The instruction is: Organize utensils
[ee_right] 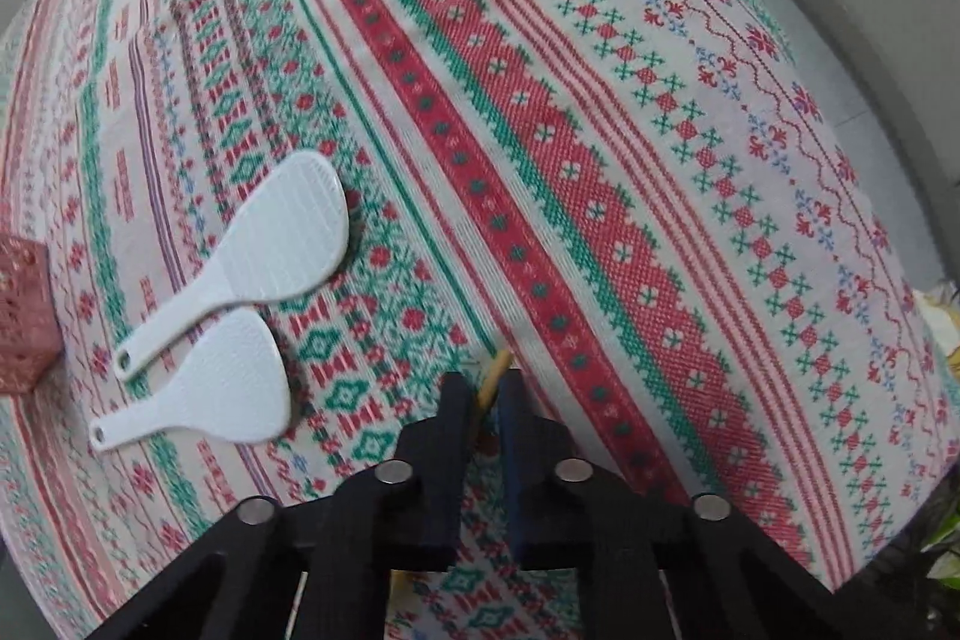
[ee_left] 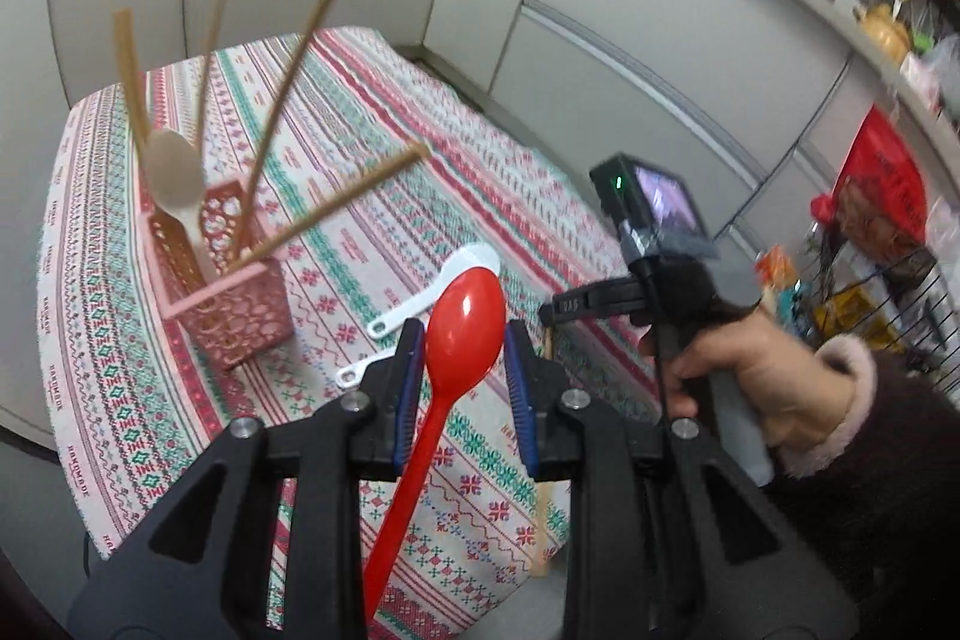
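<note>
The left gripper (ee_left: 462, 361) stands open around a shiny red spoon (ee_left: 459, 358) — the right gripper (ee_right: 483, 394) pinches a thin wooden stick (ee_right: 495, 370); bumpy white paddles (ee_right: 288, 244) lie at lower left.

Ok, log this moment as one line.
left tongs: around red spoon, jaws apart | right tongs: shut on chopstick | pink basket: chopsticks, spoon | two rice paddles on tablecloth
</note>
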`<state>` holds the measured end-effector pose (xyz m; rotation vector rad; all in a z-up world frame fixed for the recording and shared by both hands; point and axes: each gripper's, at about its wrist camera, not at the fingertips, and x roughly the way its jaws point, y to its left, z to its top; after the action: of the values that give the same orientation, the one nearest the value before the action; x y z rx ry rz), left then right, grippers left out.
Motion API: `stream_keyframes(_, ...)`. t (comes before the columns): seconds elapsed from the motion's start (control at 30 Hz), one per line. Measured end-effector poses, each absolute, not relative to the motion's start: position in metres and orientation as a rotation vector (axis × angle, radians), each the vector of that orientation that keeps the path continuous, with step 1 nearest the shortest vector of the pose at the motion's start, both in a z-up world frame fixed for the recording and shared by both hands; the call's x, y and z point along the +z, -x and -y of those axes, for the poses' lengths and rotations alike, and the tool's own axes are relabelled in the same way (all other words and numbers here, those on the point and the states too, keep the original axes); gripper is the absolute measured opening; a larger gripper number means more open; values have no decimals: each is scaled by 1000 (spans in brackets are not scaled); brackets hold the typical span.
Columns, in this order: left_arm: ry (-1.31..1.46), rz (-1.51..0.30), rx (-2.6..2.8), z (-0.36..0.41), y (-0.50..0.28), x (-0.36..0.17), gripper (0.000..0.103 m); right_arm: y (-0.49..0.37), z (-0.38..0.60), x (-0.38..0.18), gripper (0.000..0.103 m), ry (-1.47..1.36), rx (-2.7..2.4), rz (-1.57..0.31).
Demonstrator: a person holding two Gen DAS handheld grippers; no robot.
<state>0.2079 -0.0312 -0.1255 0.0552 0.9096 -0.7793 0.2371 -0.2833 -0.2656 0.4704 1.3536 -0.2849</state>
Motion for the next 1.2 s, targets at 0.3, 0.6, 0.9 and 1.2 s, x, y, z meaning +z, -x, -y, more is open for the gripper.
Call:
stream_keyframes(0.3,206,-723,-722,-27,-229,-84,29,-251,303,-238,3,-583,-190,-1250)
stream_keyframes(0.6,445,-520,-654,-53,-264,-68,29,-242,292,-156,3,-576,-59,-1018)
stream_keyframes(0.9,533,-393,-609,-51,-300,-69,29,-233,284,-113,3,-589,0,-886)
stream_keyframes(1.2,538,-453,-548,-48,-327,-100,29,-233,289,-86,2,-620,51,-788)
